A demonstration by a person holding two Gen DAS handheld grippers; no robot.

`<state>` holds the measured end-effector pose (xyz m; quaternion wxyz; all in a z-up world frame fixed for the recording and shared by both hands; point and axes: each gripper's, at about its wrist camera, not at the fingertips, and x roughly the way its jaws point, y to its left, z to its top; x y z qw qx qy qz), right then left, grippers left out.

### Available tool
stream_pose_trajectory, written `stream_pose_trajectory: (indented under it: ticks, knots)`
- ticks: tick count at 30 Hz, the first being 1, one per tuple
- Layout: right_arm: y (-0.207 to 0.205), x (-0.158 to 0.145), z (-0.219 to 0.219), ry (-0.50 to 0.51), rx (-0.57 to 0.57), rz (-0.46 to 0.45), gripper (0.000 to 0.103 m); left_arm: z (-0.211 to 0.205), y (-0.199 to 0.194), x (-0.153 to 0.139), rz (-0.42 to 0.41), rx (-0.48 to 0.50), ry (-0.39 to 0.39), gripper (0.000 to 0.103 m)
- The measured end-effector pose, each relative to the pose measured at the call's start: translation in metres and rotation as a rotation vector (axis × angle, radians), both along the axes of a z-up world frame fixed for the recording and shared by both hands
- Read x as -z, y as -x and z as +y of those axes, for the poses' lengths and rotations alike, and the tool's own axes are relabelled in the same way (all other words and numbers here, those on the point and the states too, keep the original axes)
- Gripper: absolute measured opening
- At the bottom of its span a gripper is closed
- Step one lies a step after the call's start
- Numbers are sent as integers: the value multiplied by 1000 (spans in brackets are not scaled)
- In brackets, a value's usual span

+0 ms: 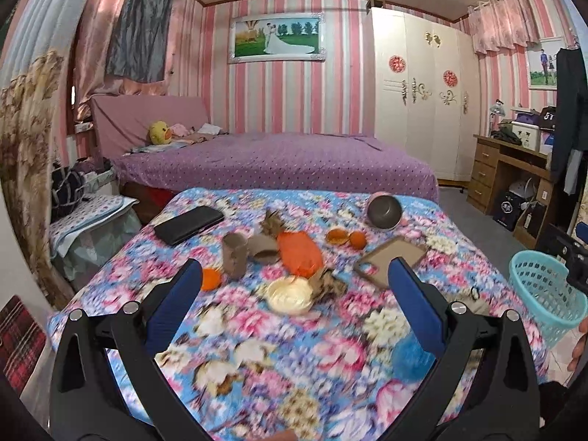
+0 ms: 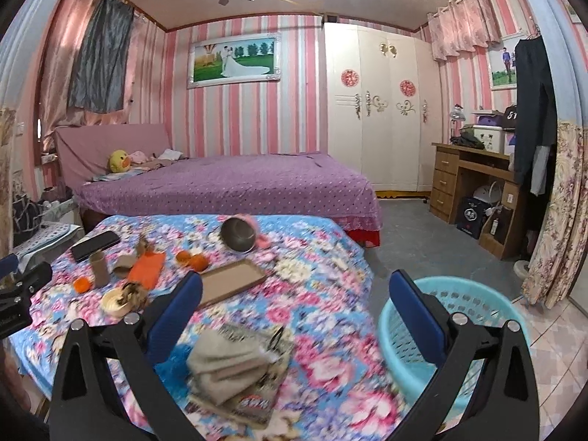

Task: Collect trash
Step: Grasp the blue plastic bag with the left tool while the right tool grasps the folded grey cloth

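Litter lies on a floral-clothed table [image 1: 330, 349]: an orange wrapper [image 1: 298, 250], a cardboard tube [image 1: 234, 253], a flattened brown tube [image 1: 262, 246], orange peels [image 1: 345, 237], a pale round lid [image 1: 289, 294] with a crumpled brown wrapper [image 1: 329, 282]. My left gripper [image 1: 294, 279] hovers open above the near table, nothing between its fingers. A crumpled beige wad on a printed wrapper [image 2: 235, 367] lies near my right gripper [image 2: 294, 290], which is open and empty. The turquoise basket [image 2: 459, 330] stands off the table's right edge, behind the right finger.
A black phone [image 1: 188, 224], a flat cardboard tray [image 1: 391, 259], a tipped metal bowl [image 1: 384, 213] and a whole orange [image 1: 210, 279] also sit on the table. Beyond are a purple bed [image 1: 275, 161], a wardrobe [image 2: 382, 110] and a wooden desk [image 2: 474, 183].
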<state>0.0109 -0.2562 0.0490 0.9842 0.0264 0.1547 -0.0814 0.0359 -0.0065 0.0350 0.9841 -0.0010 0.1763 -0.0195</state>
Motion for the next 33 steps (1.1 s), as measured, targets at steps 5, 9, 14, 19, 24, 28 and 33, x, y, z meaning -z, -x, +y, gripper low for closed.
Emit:
stream_pose_trajectory:
  ticks: [5,9,14,19,24,28,33]
  knots:
    - [-23,2,-14,35,38,22,99,-12,-22,3,36,68,23,98]
    - [-27,22,-27,63,81,53,99,-22,-26,22,71,87,15,98]
    - [-24,34,-52,-33,71,66,99,-35,-29,49,156,100,2,98]
    - [-21,44,-63,-4,117,85,99,-52,-19,62,155,120,-57,98]
    - [-19,49,-67,18,133,97,99,-74,-23,75,193,166,-85,98]
    - [-19,51,-62,28,115,102,99,-82,-33,81,245,212,-46,97]
    - [-26,57,-48,51,72,127,99,-92,-39,87,314,326,-9,45]
